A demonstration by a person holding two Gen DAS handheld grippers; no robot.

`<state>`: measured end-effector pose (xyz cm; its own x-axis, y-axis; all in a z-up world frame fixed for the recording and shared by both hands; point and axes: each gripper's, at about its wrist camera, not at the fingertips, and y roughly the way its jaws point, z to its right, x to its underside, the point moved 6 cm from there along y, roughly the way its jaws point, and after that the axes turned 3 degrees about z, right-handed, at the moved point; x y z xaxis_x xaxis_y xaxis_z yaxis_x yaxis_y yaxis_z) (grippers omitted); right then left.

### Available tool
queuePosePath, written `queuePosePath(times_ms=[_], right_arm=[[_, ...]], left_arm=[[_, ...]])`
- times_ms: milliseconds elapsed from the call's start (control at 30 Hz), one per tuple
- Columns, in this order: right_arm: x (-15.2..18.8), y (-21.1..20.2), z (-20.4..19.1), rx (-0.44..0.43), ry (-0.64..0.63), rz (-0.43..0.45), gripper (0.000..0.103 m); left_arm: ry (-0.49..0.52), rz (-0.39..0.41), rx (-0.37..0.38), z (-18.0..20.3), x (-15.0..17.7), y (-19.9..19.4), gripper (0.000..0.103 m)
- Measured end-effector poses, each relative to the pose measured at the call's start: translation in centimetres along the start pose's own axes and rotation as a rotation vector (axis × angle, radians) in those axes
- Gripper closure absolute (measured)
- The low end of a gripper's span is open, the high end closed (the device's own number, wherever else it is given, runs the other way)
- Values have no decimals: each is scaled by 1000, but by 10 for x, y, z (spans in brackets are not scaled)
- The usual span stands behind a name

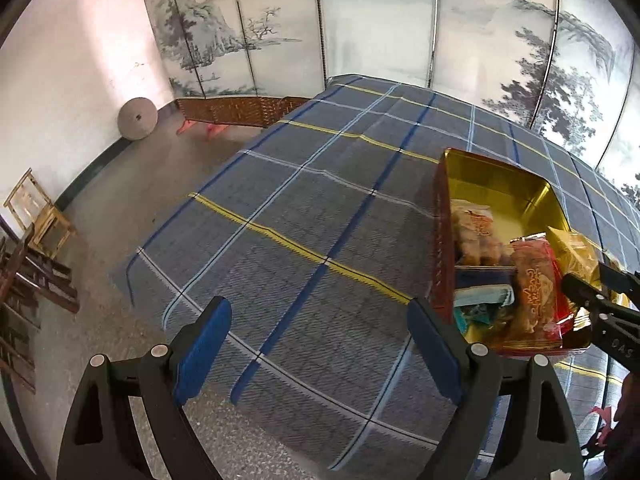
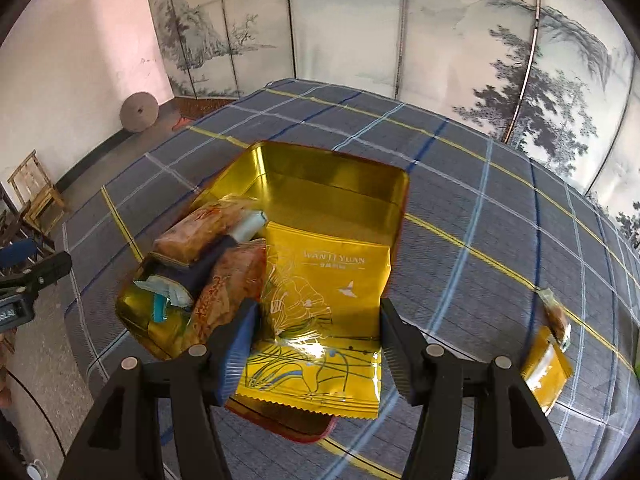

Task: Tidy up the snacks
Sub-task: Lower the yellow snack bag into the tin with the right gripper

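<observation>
Where the gold tin (image 2: 340,168) sits, yellow packet (image 2: 324,304) inside

Gold tin (image 2: 332,168) holds snack packets; yellow packet (image 2: 320,320) overhangs rim.

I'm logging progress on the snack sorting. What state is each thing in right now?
Tin: open, lidless, partly filled with snacks.
Gold packet: lying over tin's near edge, between right gripper fingers, which are open.
Left gripper: open, empty, above the cloth.
Loose packets: on tablecloth, outside tin.
</observation>
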<state>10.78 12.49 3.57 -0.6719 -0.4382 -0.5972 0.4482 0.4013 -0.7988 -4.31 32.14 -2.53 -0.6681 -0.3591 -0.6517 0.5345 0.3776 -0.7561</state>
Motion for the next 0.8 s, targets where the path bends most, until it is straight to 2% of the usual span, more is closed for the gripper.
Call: queuePosePath(times_ms=[333,800], right_arm=[[-5,17,-12,35,-36,-7,42],[-3,19,-12,7,-19,-10,41]], left_arm=[[-11,-6,-7,-11,2,2,15],[-7,-8,-6,-10,4,2,15]])
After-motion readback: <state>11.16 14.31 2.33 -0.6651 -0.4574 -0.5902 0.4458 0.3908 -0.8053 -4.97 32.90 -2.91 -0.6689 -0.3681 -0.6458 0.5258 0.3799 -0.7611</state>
